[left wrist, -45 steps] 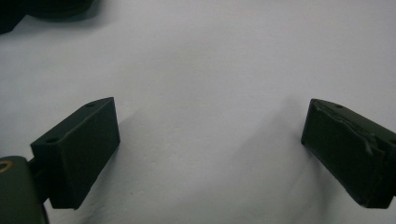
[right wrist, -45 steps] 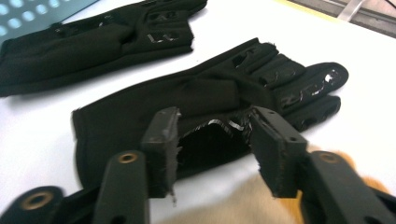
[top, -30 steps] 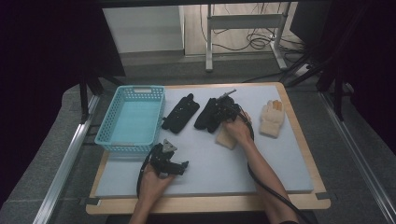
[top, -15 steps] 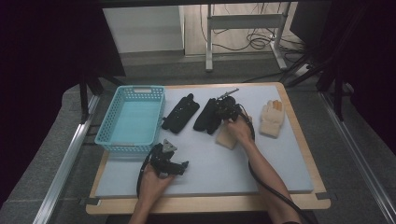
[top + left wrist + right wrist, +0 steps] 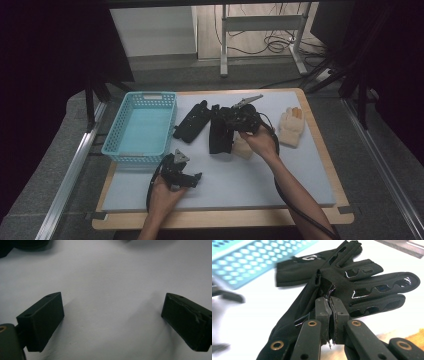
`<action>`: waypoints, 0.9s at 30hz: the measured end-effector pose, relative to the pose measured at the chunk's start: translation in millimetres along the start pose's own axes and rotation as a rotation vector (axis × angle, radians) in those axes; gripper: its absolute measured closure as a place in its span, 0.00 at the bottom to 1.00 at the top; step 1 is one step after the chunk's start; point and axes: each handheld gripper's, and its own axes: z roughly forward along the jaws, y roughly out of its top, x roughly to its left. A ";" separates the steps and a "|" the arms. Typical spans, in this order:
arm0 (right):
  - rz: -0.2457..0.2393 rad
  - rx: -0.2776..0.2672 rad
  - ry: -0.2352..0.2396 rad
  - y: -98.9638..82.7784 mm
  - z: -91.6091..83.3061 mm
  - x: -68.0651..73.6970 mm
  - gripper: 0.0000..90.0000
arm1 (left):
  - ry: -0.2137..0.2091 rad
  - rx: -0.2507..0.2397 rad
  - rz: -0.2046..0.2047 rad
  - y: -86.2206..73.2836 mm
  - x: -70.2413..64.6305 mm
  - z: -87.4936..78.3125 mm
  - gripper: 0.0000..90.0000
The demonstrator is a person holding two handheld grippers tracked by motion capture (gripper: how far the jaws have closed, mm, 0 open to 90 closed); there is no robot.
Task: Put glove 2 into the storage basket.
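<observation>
My right gripper [image 5: 330, 302] is shut on the palm of a black glove [image 5: 367, 282], pinching a fold of its fabric. In the high view the right gripper [image 5: 235, 119] holds this black glove [image 5: 219, 136] raised over the middle of the mat, its cuff hanging down. A second black glove [image 5: 192, 121] lies flat just to its left, beside the basket. My left gripper [image 5: 196, 178] rests near the front left of the mat. Its jaws stand wide apart in the left gripper view [image 5: 112, 315], with bare mat between them.
A light blue plastic basket [image 5: 112, 145] stands at the left of the mat and looks empty. One beige glove [image 5: 291, 127] lies at the right, another beige glove [image 5: 243, 148] just under my right hand. The white mat [image 5: 280, 185] lies on a wooden table.
My right gripper has risen with the black glove pinched in it, so the glove now hangs off the mat. The left gripper has stayed put.
</observation>
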 end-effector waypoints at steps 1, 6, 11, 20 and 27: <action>0.006 -0.007 0.016 -1.2 -5.8 4.8 0.94 | 0.000 0.000 0.000 0.0 0.0 0.0 0.05; -0.002 -0.021 0.080 -10.9 -30.4 26.0 0.94 | 0.001 0.002 0.002 0.1 0.1 -0.2 0.05; -0.005 0.000 0.141 -41.6 -46.2 52.6 0.94 | 0.002 -0.001 0.000 0.1 -0.1 -0.1 0.05; -0.060 0.079 0.144 -95.3 -23.5 73.8 0.82 | 0.002 -0.005 -0.006 0.0 -0.6 0.2 0.05; -0.053 0.016 0.017 -97.8 -33.4 57.6 0.69 | 0.001 0.000 -0.003 0.0 -0.1 0.0 0.05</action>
